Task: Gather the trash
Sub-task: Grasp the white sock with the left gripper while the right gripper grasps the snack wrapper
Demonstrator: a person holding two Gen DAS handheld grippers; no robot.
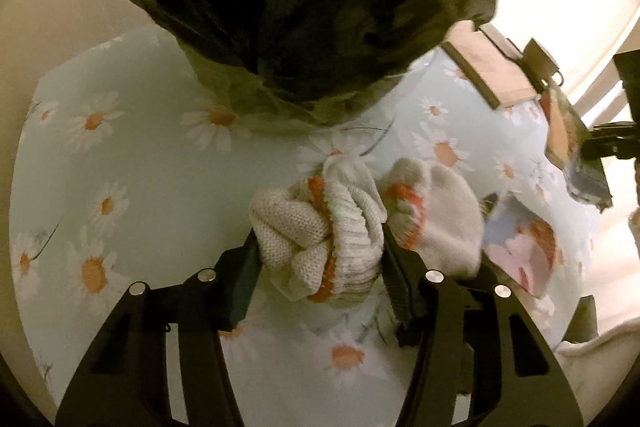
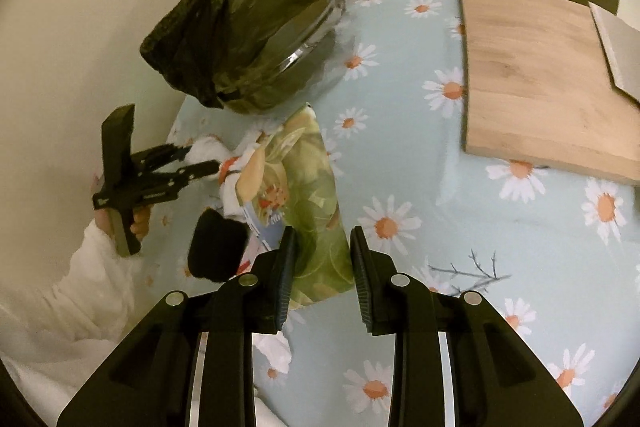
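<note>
Left hand-held gripper (image 1: pixel 320 247) matte black, ribbed dark pads, round silver screws, right hand-held gripper (image 2: pixel 324 263) same build with silver strips, fluffy white sleeve (image 2: pixel 68 291) at eight o'clock

Between the left gripper's (image 1: pixel 320 259) black jaws sits a white knitted glove (image 1: pixel 316 239) with orange trim. Beyond it bulges a dark olive-black bag (image 2: pixel 256 27). Under both grippers lies a pale blue tablecloth (image 2: pixel 400 147) with white, orange-centred daisies. A green leaf-patterned packet (image 2: pixel 312 195) lies between the right gripper's (image 2: pixel 323 275) jaws.

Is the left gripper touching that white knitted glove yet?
Touching. The left wrist view shows both pads of the left gripper pressed into the bunched white glove.
</note>
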